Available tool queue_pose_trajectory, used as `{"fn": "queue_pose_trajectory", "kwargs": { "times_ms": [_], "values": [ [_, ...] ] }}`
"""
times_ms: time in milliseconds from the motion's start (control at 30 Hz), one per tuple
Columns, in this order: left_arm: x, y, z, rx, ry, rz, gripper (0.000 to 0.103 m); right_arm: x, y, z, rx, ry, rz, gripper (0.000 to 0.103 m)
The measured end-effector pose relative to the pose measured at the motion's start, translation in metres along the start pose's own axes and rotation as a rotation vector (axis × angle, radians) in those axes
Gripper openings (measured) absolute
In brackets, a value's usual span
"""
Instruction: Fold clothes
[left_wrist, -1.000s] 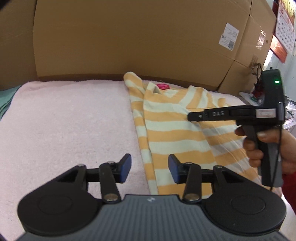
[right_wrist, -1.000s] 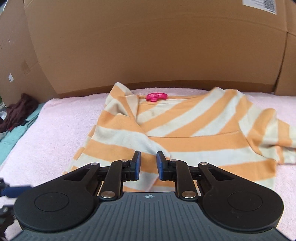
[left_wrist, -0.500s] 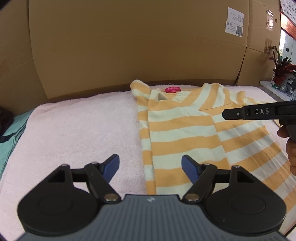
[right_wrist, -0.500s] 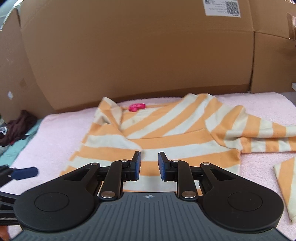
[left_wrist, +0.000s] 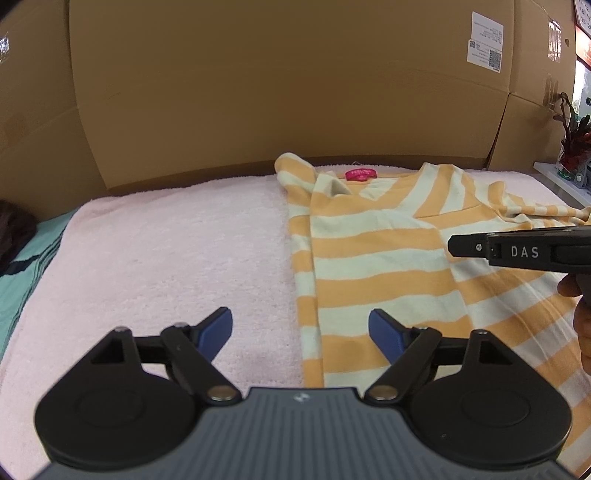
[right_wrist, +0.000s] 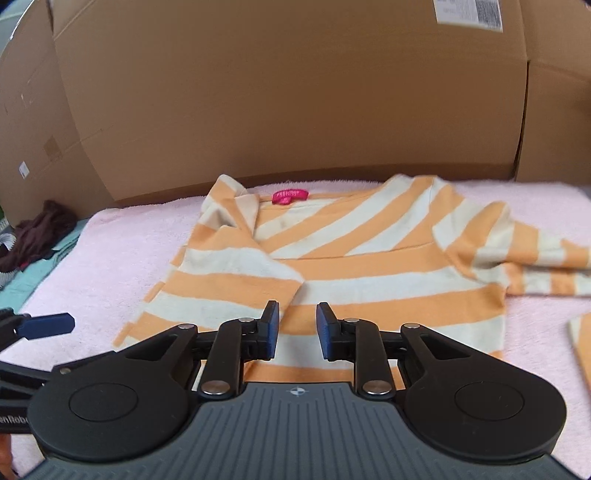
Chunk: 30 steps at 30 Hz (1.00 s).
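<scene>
A makeshift workspace that looks like a storeroom: big cardboard boxes with shipping labels wall the back of the frame, a pink towel covers the work surface, and a potted plant stands at right.

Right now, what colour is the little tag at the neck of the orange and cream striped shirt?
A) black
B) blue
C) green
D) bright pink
D: the small tag sewn at the neckline of the orange and cream striped shirt shows bright pink in both wrist views, against the pale pink towel under the shirt.
</scene>
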<state>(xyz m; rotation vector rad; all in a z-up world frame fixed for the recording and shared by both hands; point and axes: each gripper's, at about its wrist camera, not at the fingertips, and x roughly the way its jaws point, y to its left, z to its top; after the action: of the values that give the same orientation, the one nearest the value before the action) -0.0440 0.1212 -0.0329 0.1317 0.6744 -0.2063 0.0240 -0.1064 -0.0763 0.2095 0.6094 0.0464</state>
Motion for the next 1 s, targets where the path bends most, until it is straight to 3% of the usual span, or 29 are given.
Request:
{"fn": "queue_pose_trajectory", "kwargs": {
  "times_ms": [167,367,567,700,867,1000],
  "values": [
    [0.002,-0.001,-0.001,-0.001,0.005,0.003,0.085,-0.005,0.008,0.002,-0.006,-0.018,0.005,0.036],
    [0.003,-0.004,-0.002,-0.003,0.005,0.022,0.086,0.006,0.014,-0.001,-0.007,0.009,-0.007,0.036],
    [0.004,-0.009,-0.002,-0.005,-0.005,0.039,0.090,0.000,0.007,-0.006,0.056,-0.023,-0.063,0.039],
    [0.004,-0.012,-0.002,-0.002,-0.010,0.057,0.091,-0.006,0.007,-0.010,0.081,-0.057,-0.092,0.053],
    [0.004,-0.014,-0.002,-0.002,-0.008,0.062,0.092,-0.010,0.010,-0.013,0.083,-0.073,-0.111,0.055],
    [0.004,-0.015,-0.003,-0.002,-0.007,0.062,0.093,-0.014,0.009,-0.016,0.109,-0.083,-0.120,0.064]
  ]
}}
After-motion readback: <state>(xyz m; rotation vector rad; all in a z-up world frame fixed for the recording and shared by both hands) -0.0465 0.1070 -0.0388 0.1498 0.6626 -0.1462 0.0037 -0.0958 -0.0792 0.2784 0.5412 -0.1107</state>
